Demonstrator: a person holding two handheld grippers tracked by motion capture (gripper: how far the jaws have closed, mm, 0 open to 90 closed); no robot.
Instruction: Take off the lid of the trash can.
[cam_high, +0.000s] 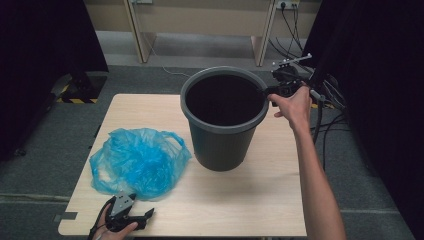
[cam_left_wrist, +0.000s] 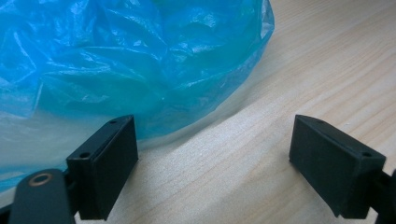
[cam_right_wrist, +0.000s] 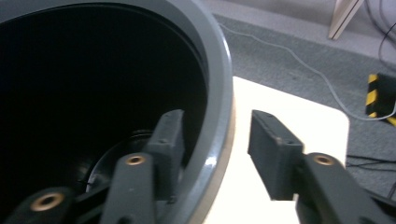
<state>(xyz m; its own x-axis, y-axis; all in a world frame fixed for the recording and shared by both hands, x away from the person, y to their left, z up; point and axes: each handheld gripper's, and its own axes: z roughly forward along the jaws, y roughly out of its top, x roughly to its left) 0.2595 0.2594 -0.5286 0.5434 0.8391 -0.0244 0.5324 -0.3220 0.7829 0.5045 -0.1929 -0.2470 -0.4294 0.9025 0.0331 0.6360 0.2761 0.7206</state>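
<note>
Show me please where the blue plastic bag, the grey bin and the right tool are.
blue plastic bag (cam_high: 137, 162), high view, middle of the crumpled plastic.
grey bin (cam_high: 220, 145), high view, outer wall facing the camera.
right tool (cam_right_wrist: 217, 140), right gripper view, between its tips, astride the bin's rim.

Your high view looks forward and down from above your side of the table (cam_high: 260, 200), far enough back to take in the whole tabletop, the floor around it and the wall beyond. Your left gripper view sits low near the table's front edge, looking along the left claw (cam_left_wrist: 215, 154) at close range across the wood to the blue bag (cam_left_wrist: 130, 60); the high view shares that bag (cam_high: 137, 162) and that claw (cam_high: 131, 216). Your right gripper view rides at the bin's rim (cam_right_wrist: 219, 93), very near, facing along the right claw (cam_right_wrist: 217, 149) over the table's far corner to the floor; the high view shares the bin (cam_high: 222, 142) and that claw (cam_high: 272, 91).
</note>
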